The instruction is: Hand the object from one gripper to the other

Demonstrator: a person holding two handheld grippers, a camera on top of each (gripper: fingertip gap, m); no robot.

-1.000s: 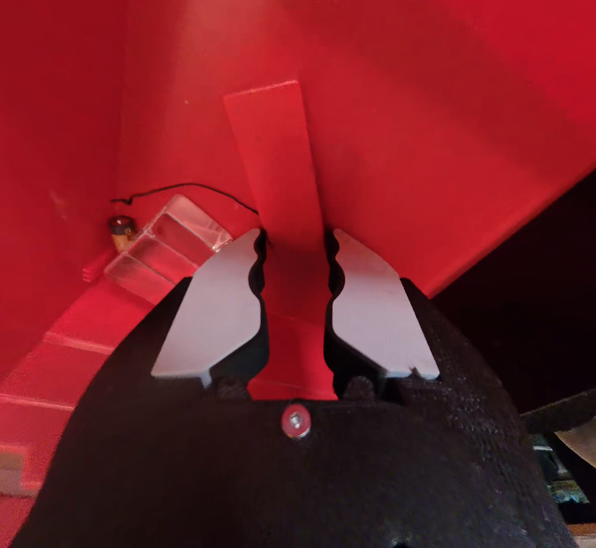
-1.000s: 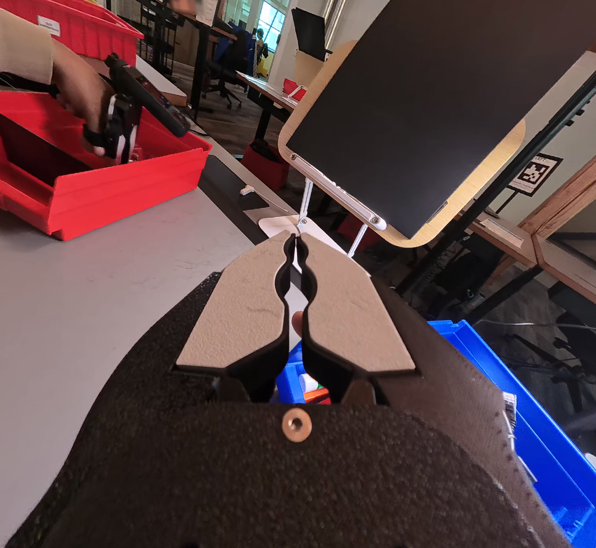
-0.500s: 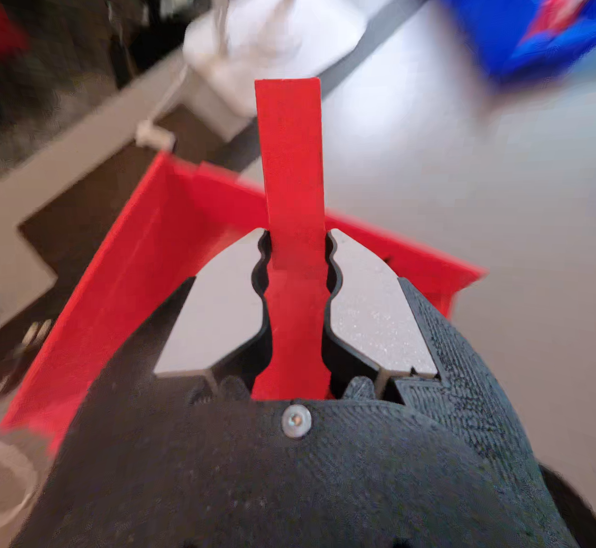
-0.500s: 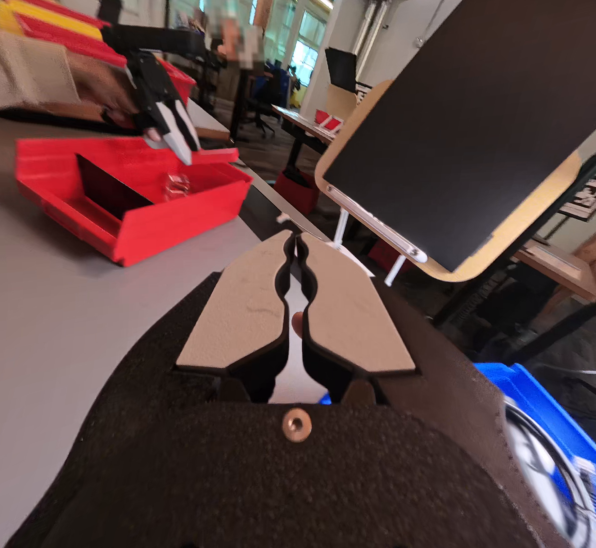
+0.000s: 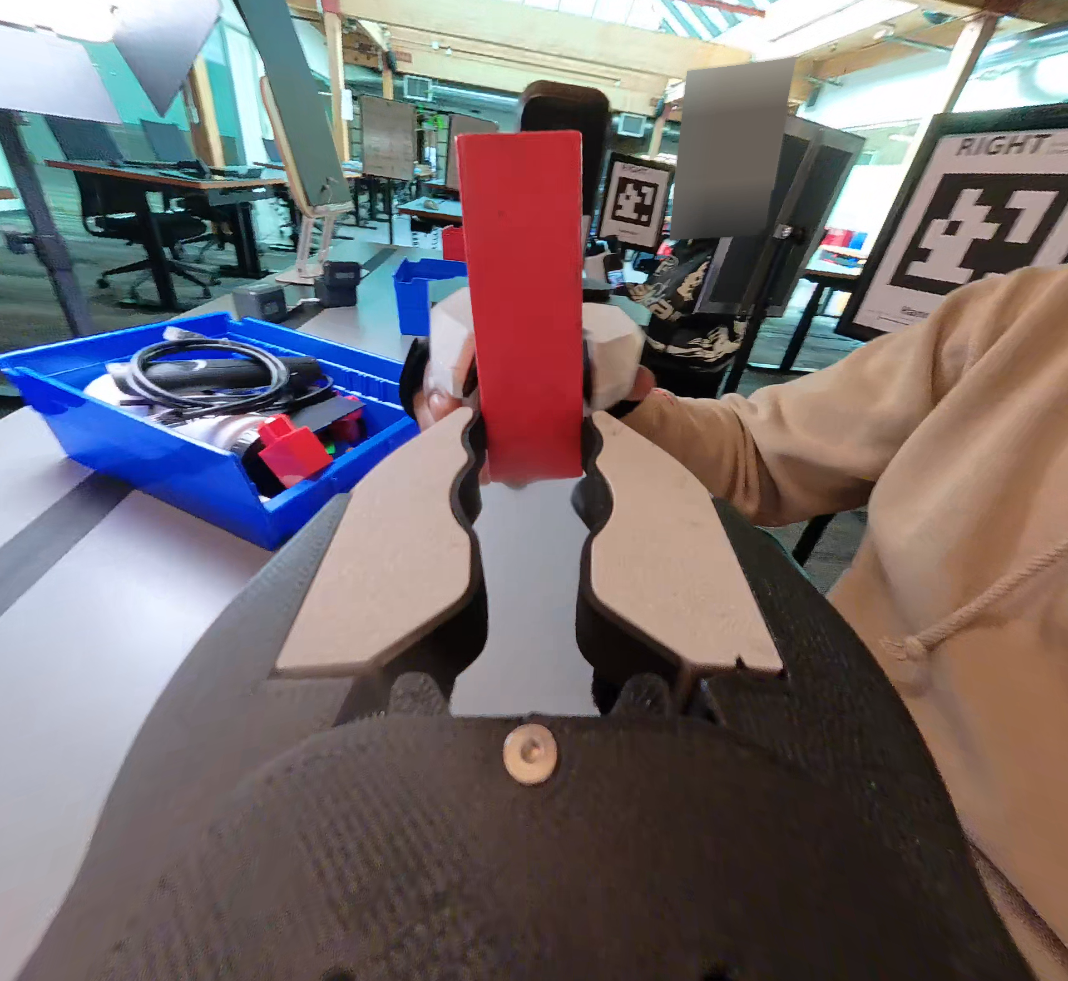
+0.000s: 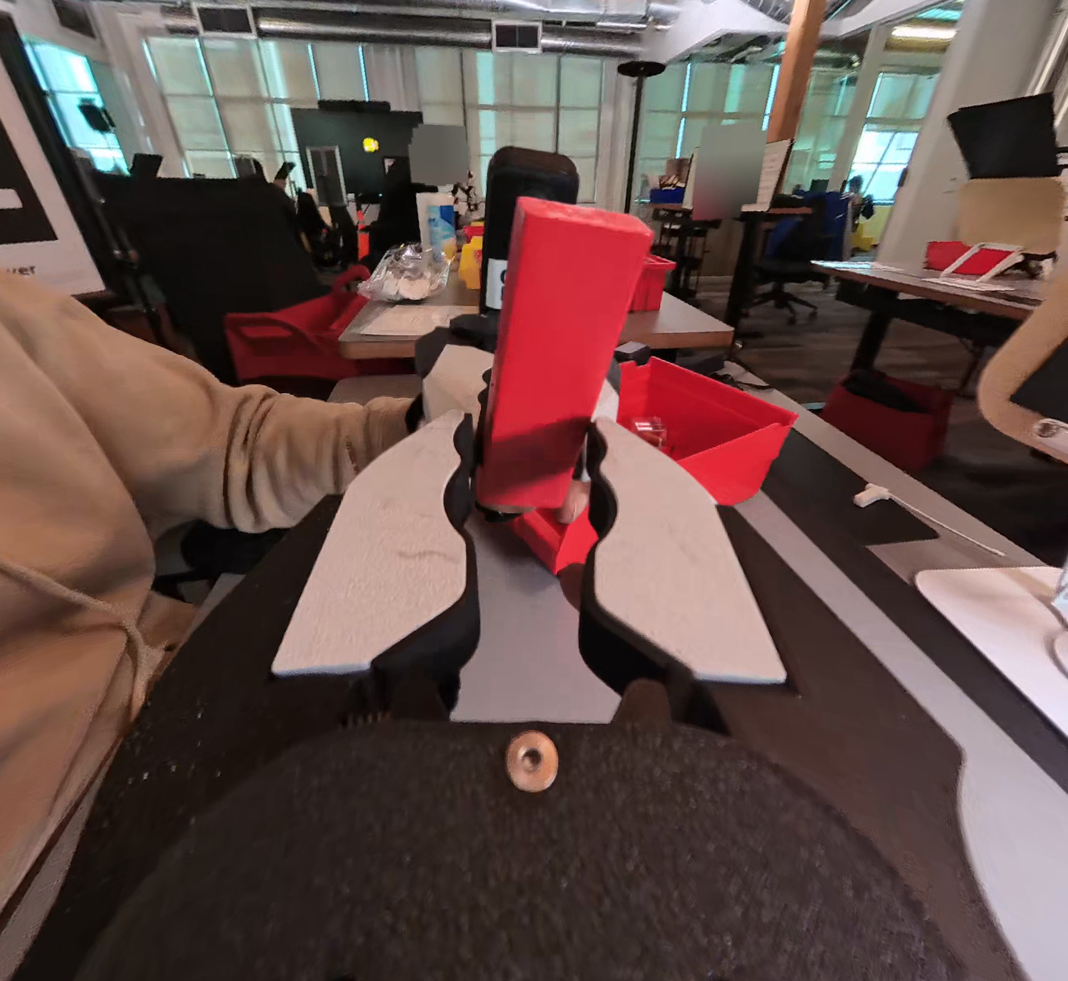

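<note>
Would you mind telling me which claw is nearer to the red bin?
Left. The left claw hangs right beside the red bin; the right claw faces the bin from the red block's far side.

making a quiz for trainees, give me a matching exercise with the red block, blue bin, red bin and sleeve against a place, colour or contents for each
1 red block
2 blue bin
3 red bin
4 sleeve

a holds a clear cube
b tan
c upright between grey fingers
d holds a black cable

Pairs: 1-c, 2-d, 3-a, 4-b
</note>
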